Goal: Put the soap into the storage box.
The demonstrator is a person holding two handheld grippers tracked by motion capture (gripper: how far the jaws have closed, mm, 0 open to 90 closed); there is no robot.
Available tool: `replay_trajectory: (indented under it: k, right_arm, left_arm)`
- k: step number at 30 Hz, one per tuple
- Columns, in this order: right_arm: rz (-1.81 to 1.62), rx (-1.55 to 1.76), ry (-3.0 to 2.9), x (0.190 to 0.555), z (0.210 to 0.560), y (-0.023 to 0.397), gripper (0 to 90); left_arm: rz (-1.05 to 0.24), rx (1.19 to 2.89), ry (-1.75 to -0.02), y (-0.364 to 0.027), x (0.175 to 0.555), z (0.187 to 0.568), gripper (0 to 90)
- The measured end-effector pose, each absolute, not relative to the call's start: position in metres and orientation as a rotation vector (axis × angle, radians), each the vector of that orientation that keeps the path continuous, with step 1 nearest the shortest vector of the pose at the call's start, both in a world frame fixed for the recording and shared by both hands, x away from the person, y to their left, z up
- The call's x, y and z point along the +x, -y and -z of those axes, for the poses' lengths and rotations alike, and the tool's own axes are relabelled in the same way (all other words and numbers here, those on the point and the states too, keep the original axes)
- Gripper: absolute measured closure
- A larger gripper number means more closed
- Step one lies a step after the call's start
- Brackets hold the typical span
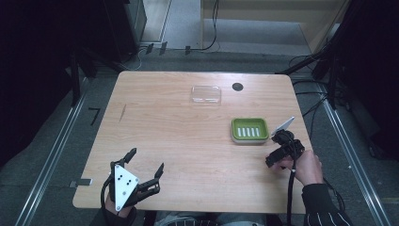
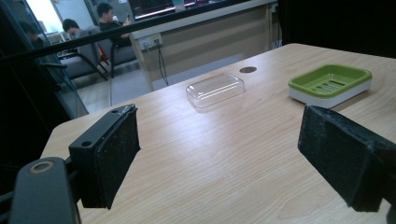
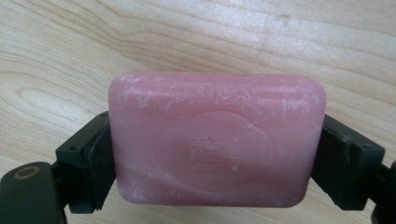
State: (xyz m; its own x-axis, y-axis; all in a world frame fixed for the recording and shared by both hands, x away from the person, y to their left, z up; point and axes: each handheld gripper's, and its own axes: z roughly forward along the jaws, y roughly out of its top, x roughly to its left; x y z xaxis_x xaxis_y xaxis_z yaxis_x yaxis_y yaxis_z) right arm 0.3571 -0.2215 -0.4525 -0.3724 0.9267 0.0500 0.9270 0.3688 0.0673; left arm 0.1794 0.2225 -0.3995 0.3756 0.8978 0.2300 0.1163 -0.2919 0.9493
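A pink bar of soap (image 3: 215, 140) with an embossed stamp sits between the black jaws of my right gripper (image 3: 215, 161), which is shut on its two short ends just above the wooden table (image 3: 140, 42). In the high view that right gripper (image 1: 278, 153) points down at the table's right side, just in front of a green soap dish (image 1: 250, 129). My left gripper (image 1: 146, 160) is open near the front left edge, with nothing between its pads (image 2: 112, 154). The green soap dish (image 2: 330, 83) lies far ahead of it to the right.
A clear plastic lid (image 1: 206, 94) lies upside down toward the table's far side, also visible in the left gripper view (image 2: 215, 89). A dark round grommet (image 1: 237, 86) is beside it. Cables and metal rails run on the floor around the table.
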Motion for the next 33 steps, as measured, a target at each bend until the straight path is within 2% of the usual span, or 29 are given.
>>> replay_trajectory:
  k: [33]
  right_arm:
    - [0.201, -1.726, 2.661, 0.375, 0.429, 0.205, 13.1]
  left_arm:
    - [-1.029, 1.693, -0.902, -0.221, 0.18, 0.4, 13.0]
